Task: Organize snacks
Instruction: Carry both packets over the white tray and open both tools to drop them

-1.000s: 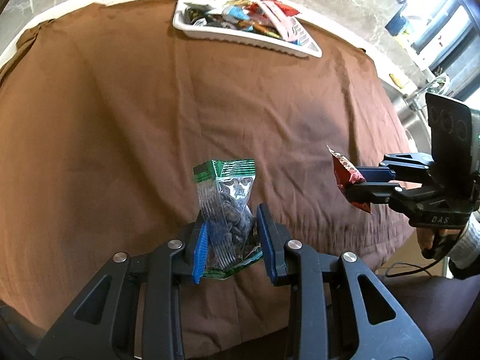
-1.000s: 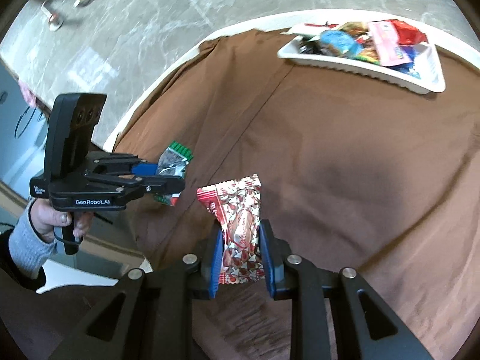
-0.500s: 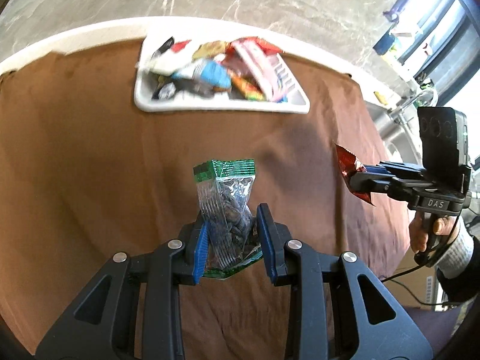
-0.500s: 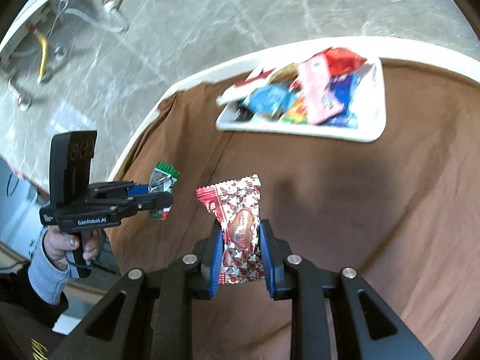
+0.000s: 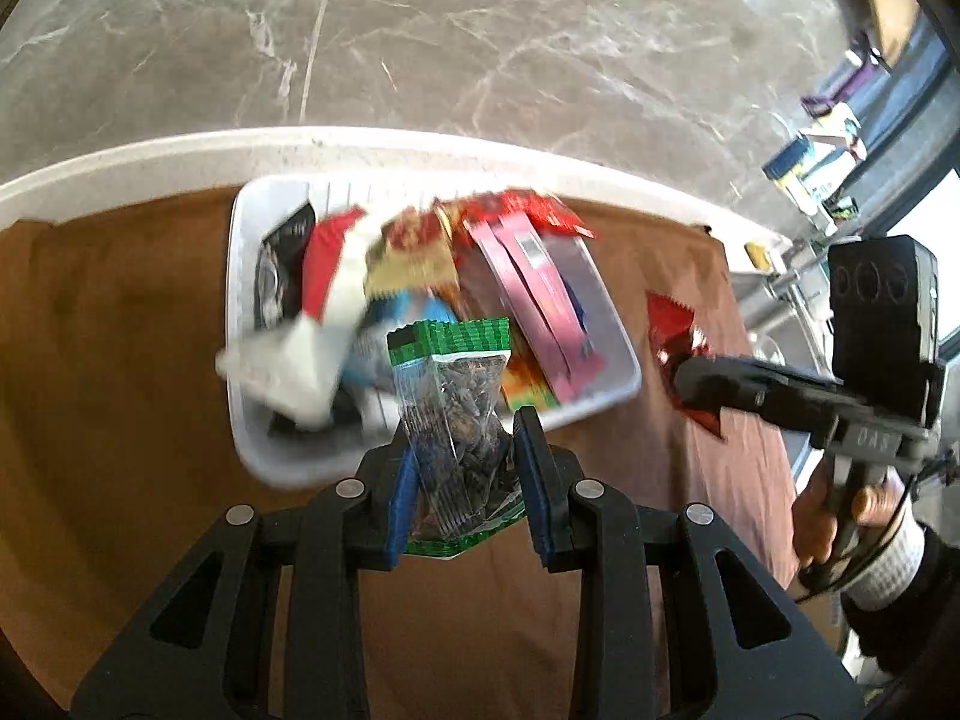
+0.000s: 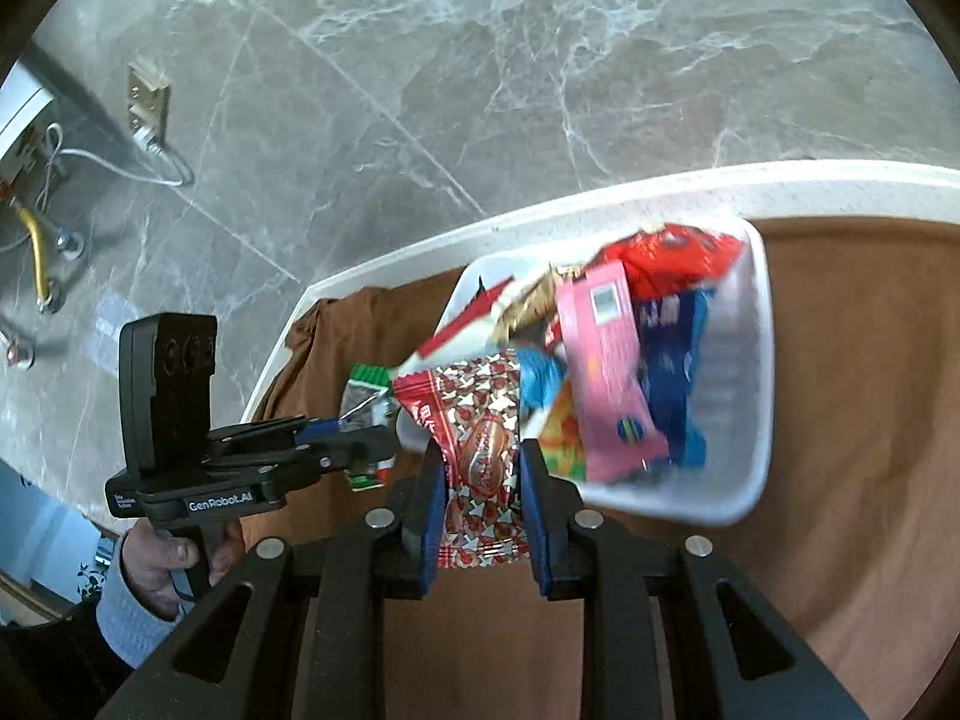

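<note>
seed packet (image 5: 454, 414): showing green-edged clear film | candy wrapper (image 6: 478, 450): showing red-white pattern | tray (image 5: 606, 402): showing white | cloth (image 5: 120, 390): showing brown

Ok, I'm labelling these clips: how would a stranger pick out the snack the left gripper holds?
Start at the white tray on the brown cloth. Just before it, the left gripper clamps a clear packet of dark seeds. Its green sealed top sets it apart from the red ones.

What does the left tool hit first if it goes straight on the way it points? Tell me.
Most likely the white tray of mixed snacks: the left tool, shut on the green-topped seed packet, points at its near rim. Depth is unclear, so it might pass above the rim into the pile.
</note>
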Motion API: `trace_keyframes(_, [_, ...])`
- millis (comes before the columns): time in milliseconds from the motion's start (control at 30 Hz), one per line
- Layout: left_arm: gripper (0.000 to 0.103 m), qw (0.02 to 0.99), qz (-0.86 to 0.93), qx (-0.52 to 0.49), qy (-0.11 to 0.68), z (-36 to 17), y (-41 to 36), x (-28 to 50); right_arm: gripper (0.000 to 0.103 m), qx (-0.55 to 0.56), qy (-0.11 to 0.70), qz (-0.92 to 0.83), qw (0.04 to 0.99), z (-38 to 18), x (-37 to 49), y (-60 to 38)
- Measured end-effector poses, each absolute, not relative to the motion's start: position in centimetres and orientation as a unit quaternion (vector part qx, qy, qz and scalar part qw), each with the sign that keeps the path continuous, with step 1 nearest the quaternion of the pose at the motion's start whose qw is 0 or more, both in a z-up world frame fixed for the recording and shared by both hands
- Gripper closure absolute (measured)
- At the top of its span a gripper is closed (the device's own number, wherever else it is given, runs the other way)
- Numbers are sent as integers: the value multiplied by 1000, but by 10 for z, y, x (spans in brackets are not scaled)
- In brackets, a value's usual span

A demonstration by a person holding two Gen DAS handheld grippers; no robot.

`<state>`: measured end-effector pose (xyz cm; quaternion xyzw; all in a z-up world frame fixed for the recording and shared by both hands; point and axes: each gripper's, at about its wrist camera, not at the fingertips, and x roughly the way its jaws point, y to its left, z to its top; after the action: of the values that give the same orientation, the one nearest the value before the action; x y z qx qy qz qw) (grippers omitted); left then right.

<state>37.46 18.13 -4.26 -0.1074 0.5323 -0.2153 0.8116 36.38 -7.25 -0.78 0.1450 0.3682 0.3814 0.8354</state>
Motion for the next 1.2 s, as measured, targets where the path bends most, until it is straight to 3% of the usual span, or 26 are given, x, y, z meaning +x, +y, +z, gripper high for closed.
trace_keyframes(400, [74, 808, -202, -124, 540, -74, 179, 450, 77, 156, 376, 362, 839, -15, 420, -42])
trace_keyframes(467, [73, 809, -194, -119, 542, -80, 177, 458, 73, 152, 375, 358, 842, -15, 424, -37])
trace_keyframes(533, [55, 811, -188, -115, 542, -84, 174, 455, 68, 140, 372, 352, 847, -15, 426, -32])
trace_keyframes(600, [52, 815, -186, -117, 536, -84, 174, 457, 67, 133, 368, 346, 853, -14, 427, -30])
trace_keyframes(700, [38, 824, -179, -115, 526, -82, 171, 458, 61, 127, 359, 341, 859, -12, 423, -30])
trace_keyframes(1133, [37, 856, -154, -82, 486, -46, 167, 418, 48, 105, 320, 332, 881, -3, 366, -53])
trace_keyframes(1200, [33, 861, -150, -78, 480, -40, 166, 406, 46, 101, 314, 330, 884, -4, 351, -58])
